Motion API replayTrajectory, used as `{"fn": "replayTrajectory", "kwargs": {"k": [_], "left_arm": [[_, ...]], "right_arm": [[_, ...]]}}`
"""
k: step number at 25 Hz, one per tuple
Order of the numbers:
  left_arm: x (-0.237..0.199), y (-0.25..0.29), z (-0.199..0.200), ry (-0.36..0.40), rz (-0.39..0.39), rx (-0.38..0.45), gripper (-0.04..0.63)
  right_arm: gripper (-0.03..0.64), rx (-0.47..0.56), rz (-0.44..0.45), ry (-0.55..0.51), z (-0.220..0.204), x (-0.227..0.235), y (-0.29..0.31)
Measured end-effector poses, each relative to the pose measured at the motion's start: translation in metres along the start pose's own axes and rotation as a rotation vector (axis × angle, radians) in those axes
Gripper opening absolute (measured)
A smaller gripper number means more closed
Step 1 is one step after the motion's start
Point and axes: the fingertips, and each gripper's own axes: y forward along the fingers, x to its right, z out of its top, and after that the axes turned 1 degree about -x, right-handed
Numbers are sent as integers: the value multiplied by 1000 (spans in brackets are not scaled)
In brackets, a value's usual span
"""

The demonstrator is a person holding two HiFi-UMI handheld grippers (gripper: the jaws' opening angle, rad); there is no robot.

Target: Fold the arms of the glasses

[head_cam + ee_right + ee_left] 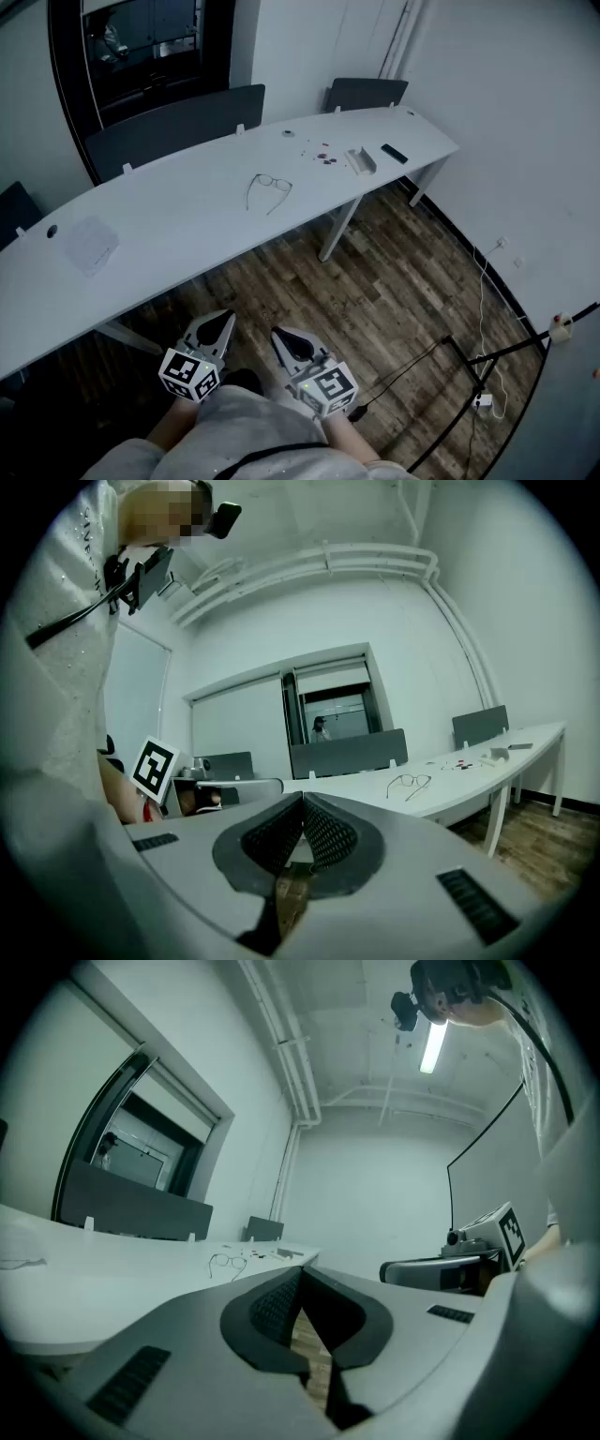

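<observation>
I see one pair of glasses (270, 184) lying on one long white table (187, 234), roughly mid-table and well apart from both grippers. Its two arms are unfolded and reach toward the near edge, with the lenses on the far side.

I hold two grippers low and near, over the wooden floor in front of the table. The left gripper (220, 325) has its fingers pressed together with nothing between them. The right gripper (286, 339) sits just beside it on the right, its fingers likewise pressed together and empty. Each gripper carries one marker cube, two in all: the left cube (189, 373) and the right cube (328, 386). Their black-and-white square patterns are the only print I can make out.

Toward the right end of the table lie one flat black object (395, 153), one small white tray (360, 160) and a few tiny items too small to tell. Near the left end lies one white square pad (91, 244). Two dark screens (178, 127) stand along the far edge.
</observation>
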Motion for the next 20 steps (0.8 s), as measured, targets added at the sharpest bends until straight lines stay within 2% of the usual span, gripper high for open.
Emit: {"fn": "replayTrajectory", "kwargs": {"k": [3,6,10,15,20], "left_arm": [[-8,8,-4,-2,8,0,14],[-16,18,-10,-9,14,-6,14],[-36,44,-15,-27,16,-13,14],[-77,91,-15,-48,15,-26,14],[-128,141,-2,-53,12,-37,14]], "right_arm": [[20,-12,-11,-10,6,10,8],[18,18,-5,-27,11,19,17],[19,-16,-6,-14,3,43,37],[20,-70,5,-12,-4,85,81],[19,-76,-2,-1,14,133,135]]}}
